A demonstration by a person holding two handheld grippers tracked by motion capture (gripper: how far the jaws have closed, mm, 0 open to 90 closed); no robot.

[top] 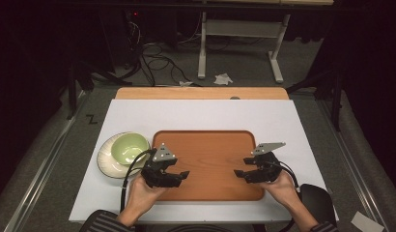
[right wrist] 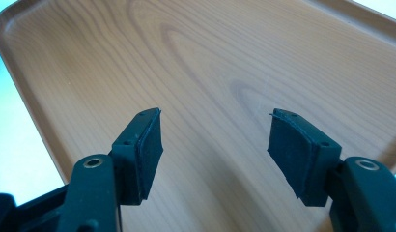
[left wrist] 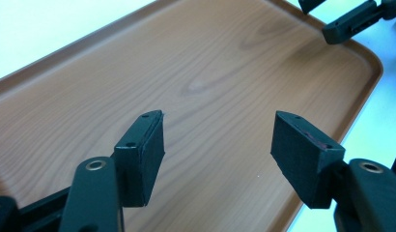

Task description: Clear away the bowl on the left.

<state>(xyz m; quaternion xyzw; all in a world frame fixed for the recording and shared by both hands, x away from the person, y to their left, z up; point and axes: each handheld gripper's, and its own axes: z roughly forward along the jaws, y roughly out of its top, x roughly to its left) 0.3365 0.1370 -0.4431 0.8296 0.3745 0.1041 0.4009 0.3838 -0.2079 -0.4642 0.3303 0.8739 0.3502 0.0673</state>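
Between my left gripper's [top: 182,175] wide-open fingers [left wrist: 140,154] lies only bare wooden tray [top: 210,145]; my right gripper [top: 238,173] faces it, equally spread, gripping nothing.

The tray [top: 210,164] looks like smooth, satiny wood grain (possibly laminate), and the green bowl [top: 129,147] like glossy ceramic

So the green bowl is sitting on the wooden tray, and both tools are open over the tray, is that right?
Not quite. The green bowl sits on a white plate to the left of the wooden tray, not on it, as the high view shows. The left tool and right tool are indeed open over the tray.
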